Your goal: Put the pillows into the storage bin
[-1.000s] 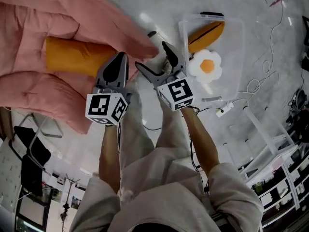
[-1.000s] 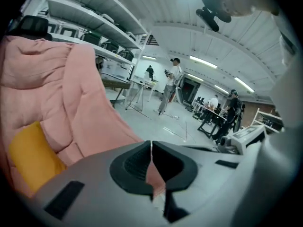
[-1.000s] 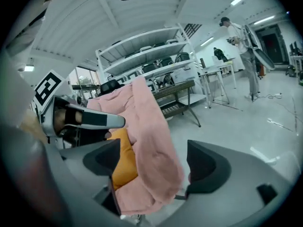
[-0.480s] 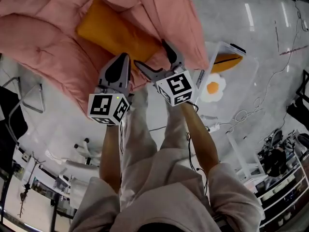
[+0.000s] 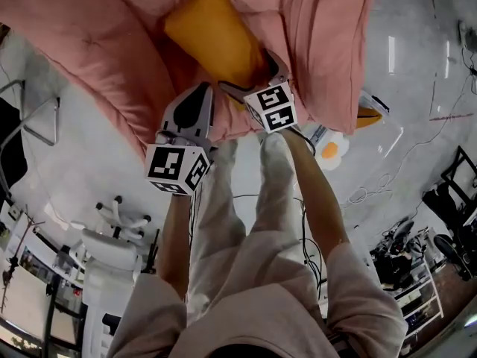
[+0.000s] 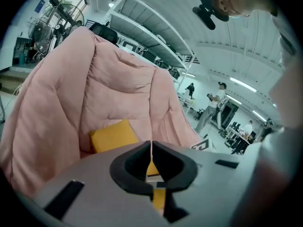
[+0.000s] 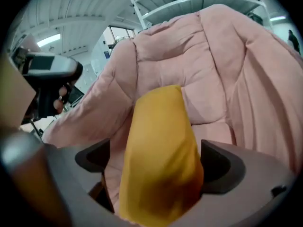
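An orange pillow (image 5: 216,43) lies in the hollow of a big pink padded seat (image 5: 89,43). My right gripper (image 5: 252,74) has reached its near end. Its jaws are opening, and the pillow (image 7: 158,150) stands between them without being squeezed. My left gripper (image 5: 200,92) hangs just left of it, shut and empty, short of the seat's front edge. In the left gripper view the shut gripper (image 6: 151,152) points at the pillow (image 6: 113,135). The clear storage bin (image 5: 381,136) sits on the floor at the right, holding another orange pillow (image 5: 367,118) and an egg-shaped pillow (image 5: 330,146).
A white office chair (image 5: 112,245) stands at the lower left. Cables (image 5: 373,192) trail over the glossy floor by the bin, and shelving (image 5: 402,289) fills the lower right. Several people (image 6: 210,110) stand far off in the left gripper view.
Both grippers have come up to the pink seat. The right gripper's jaws have spread and now stand around the orange pillow's end. The bin has slid to the view's right.
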`<state>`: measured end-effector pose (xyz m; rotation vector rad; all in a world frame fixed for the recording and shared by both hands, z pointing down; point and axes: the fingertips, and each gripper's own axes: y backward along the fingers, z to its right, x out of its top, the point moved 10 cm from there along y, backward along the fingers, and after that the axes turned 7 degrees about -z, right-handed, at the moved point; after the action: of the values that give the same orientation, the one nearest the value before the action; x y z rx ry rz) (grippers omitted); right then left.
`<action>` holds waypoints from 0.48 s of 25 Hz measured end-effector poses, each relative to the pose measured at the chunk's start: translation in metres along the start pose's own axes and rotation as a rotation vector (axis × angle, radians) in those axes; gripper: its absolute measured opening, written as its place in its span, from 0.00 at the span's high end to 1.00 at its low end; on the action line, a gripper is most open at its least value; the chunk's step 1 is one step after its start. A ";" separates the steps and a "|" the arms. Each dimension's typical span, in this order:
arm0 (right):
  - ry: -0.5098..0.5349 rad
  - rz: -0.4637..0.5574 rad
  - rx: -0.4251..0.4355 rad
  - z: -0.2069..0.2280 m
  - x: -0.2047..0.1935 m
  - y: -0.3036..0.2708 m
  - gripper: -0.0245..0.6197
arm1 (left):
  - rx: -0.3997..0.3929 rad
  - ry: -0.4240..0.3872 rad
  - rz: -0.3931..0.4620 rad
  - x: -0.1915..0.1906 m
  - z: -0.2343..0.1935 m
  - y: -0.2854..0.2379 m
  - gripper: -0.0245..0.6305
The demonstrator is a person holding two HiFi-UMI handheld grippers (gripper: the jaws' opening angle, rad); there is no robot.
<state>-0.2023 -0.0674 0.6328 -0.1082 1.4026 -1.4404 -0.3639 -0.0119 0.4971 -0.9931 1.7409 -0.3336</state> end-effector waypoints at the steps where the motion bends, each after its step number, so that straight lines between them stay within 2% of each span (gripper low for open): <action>1: 0.017 -0.037 -0.012 0.001 -0.001 -0.011 0.07 | 0.005 0.007 0.001 0.000 -0.007 0.002 0.94; 6: 0.059 -0.222 -0.077 0.004 -0.009 -0.051 0.07 | 0.026 0.039 0.010 0.001 -0.036 0.012 0.94; 12: 0.051 -0.281 -0.088 0.019 -0.013 -0.072 0.07 | 0.037 0.065 0.019 0.004 -0.054 0.011 0.94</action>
<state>-0.2265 -0.0896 0.7008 -0.3382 1.5387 -1.6186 -0.4172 -0.0204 0.5095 -0.9476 1.7951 -0.3889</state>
